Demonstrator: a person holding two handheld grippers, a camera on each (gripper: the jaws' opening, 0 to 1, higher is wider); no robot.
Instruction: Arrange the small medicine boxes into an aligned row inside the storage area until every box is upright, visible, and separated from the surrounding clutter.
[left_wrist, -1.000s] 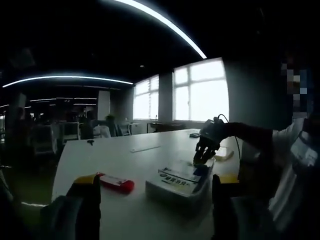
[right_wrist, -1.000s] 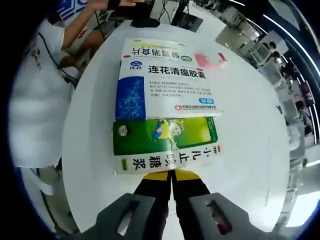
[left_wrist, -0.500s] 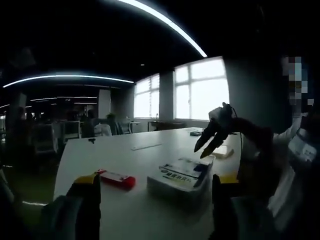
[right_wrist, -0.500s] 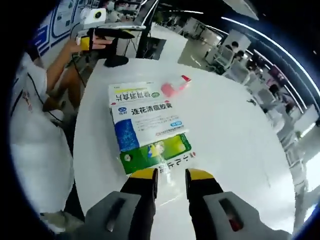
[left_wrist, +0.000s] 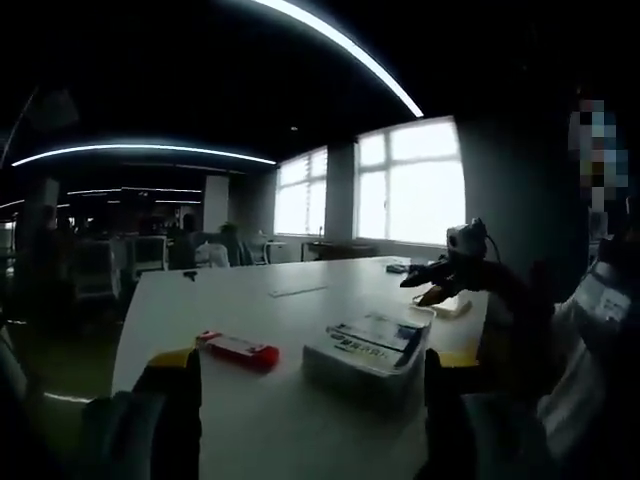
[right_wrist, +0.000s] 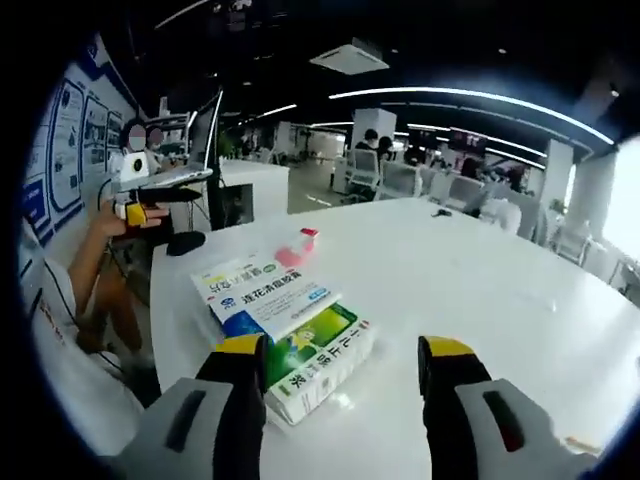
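Hovering open, right gripper (right_wrist: 343, 362) (jaws apart) near stacked medicine boxes (right_wrist: 285, 320).

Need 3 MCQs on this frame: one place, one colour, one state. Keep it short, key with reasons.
1. Where does the pink-red box lie?
A. on the stack
B. on the table beyond the stack
C. between the jaws

2. What colour is the face of the lowest box in the stack, in the right gripper view?
A. green
B. black
C. orange

3. How do the right gripper jaws stand?
A. shut on a box
B. shut, empty
C. open, empty

Key: 1 B, it sits apart on the white top past the blue-and-white box. 2 A, a green panel shows under the blue-and-white one. 3 C, a wide gap shows with nothing gripped.
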